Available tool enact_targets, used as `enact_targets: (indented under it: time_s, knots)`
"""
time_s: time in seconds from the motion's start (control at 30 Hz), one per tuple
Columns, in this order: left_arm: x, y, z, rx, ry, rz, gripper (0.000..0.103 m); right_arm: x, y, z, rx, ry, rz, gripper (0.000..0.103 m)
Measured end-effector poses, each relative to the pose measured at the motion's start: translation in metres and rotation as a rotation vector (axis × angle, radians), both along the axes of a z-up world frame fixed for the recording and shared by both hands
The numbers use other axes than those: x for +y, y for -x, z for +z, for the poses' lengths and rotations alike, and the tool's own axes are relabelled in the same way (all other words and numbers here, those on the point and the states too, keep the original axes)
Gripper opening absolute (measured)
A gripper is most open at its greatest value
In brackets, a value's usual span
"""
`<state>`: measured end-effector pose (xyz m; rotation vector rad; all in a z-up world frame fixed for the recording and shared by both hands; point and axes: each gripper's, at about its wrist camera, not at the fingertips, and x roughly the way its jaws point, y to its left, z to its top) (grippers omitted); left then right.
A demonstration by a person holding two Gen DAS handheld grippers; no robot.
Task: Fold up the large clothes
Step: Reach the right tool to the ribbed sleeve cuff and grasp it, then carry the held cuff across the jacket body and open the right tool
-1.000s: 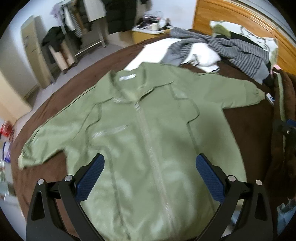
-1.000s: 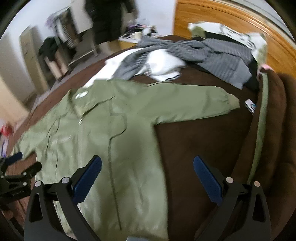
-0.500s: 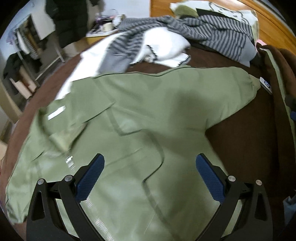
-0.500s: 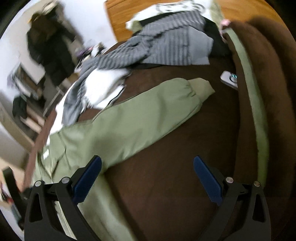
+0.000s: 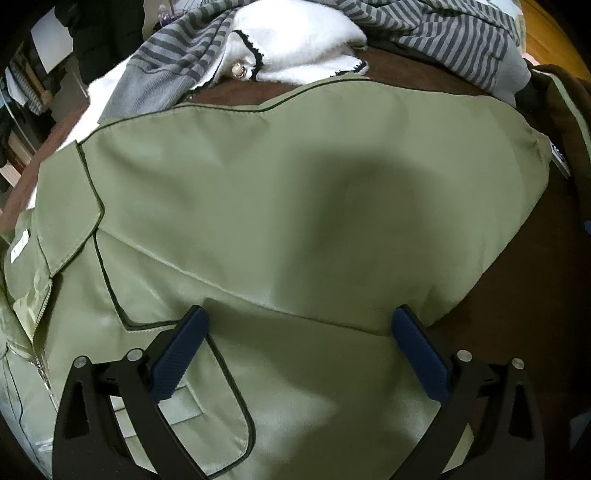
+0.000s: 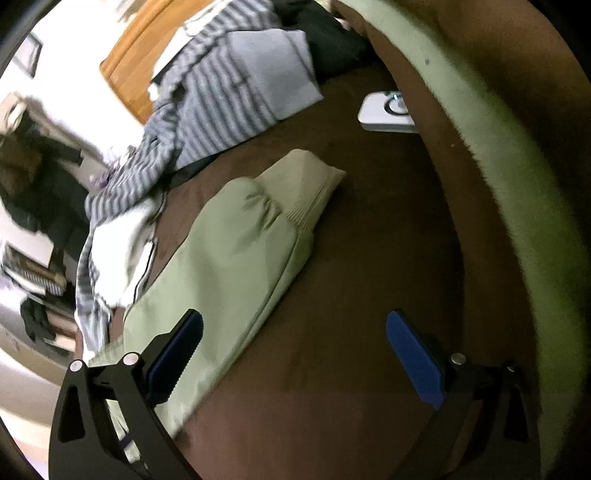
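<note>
A large olive-green jacket [image 5: 258,206] lies flat, front up, on a brown bedspread [image 5: 524,280]. My left gripper [image 5: 301,350] is open and empty, low over the jacket's shoulder where the sleeve joins the body. In the right wrist view the jacket's sleeve [image 6: 236,266] runs away from me and ends in a ribbed cuff [image 6: 310,188]. My right gripper [image 6: 295,354] is open and empty, its left finger over the sleeve, its right finger over bare bedspread [image 6: 369,258].
A grey striped garment [image 5: 443,33] and a white knit [image 5: 295,44] lie heaped beyond the jacket. A small white device [image 6: 384,110] lies past the cuff. A brown blanket with green trim [image 6: 517,192] rises at the right. A wooden headboard [image 6: 133,70] stands behind.
Both grippers have moved forward and right and dropped closer to the bed. The left now hovers over the shoulder, the right over the sleeve near its cuff. Both stay open.
</note>
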<state>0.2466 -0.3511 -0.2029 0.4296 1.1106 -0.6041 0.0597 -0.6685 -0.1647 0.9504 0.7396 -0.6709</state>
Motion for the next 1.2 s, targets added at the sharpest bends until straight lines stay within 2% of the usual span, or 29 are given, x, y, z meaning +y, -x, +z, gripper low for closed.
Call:
enact_targets:
  time_s: [0.1, 0.2, 0.43, 0.5, 0.53, 0.6, 0.7, 1.03, 1.13, 1.2]
  knots:
    - [-0.002, 0.003, -0.002, -0.023, -0.017, -0.021, 0.098, -0.017, -0.014, -0.015, -0.021, -0.035, -0.019, 0.098]
    - [0.002, 0.002, -0.003, -0.021, -0.002, -0.018, 0.098, -0.038, -0.029, -0.033, -0.025, -0.059, -0.05, 0.097]
    - [0.002, 0.001, -0.004, -0.023, -0.01, -0.022, 0.098, -0.071, -0.044, -0.035, -0.067, -0.038, -0.102, 0.094]
    - [0.002, 0.002, -0.004, -0.027, -0.01, -0.019, 0.098, -0.076, -0.049, -0.034, -0.047, -0.019, -0.104, 0.068]
    - [0.002, 0.002, -0.004, -0.031, -0.011, -0.017, 0.098, -0.078, -0.05, -0.034, -0.027, -0.008, -0.113, 0.061]
    - [0.001, 0.003, -0.005, -0.035, -0.011, -0.012, 0.098, -0.082, -0.047, -0.037, -0.034, -0.015, -0.119, 0.028]
    - [0.001, 0.003, -0.005, -0.043, -0.009, -0.003, 0.098, -0.085, -0.041, -0.046, -0.107, -0.082, -0.1, 0.013]
    - [0.004, 0.007, -0.006, -0.07, 0.0, 0.014, 0.098, -0.08, -0.052, -0.028, -0.064, -0.021, -0.033, 0.011]
    - [0.004, 0.007, -0.005, -0.07, 0.0, 0.025, 0.098, -0.075, -0.052, -0.011, -0.062, 0.017, -0.022, 0.011]
    - [0.003, 0.005, -0.004, -0.062, -0.004, 0.036, 0.098, -0.067, -0.058, 0.01, -0.034, 0.08, 0.01, 0.011]
